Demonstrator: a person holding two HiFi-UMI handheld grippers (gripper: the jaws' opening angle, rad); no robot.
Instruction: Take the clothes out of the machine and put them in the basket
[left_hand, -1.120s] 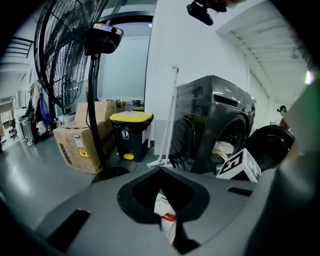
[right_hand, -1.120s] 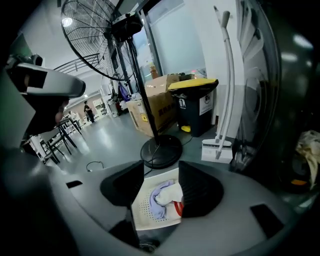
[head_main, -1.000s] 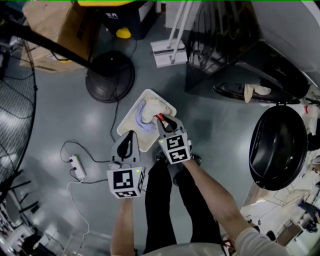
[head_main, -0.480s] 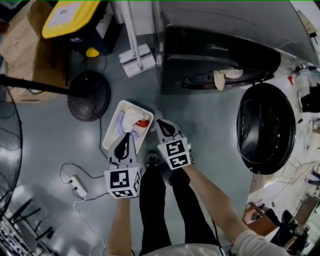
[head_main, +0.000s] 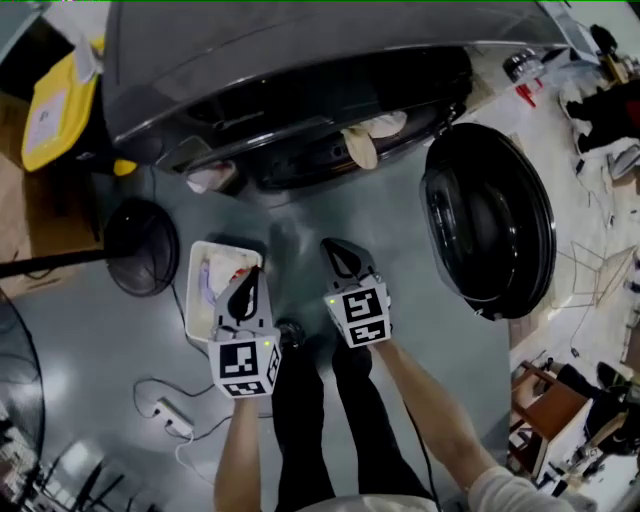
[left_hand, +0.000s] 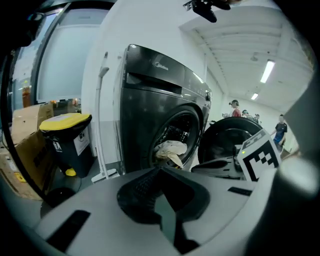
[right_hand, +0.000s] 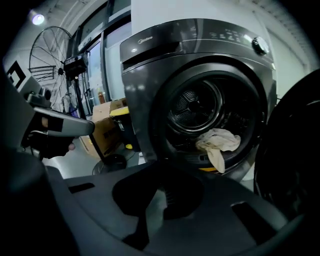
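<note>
Now facing the open machine. A pale cloth drapes over the drum lip, tail hanging down, long axis roughly vertical. It lies ahead of both grippers, a little to the right, well apart from them. Right gripper is nearer, with the straighter line in; fingers together, empty. Left gripper likewise closed on nothing, by the basket. Judgement: the right reaches and must open first.
</note>
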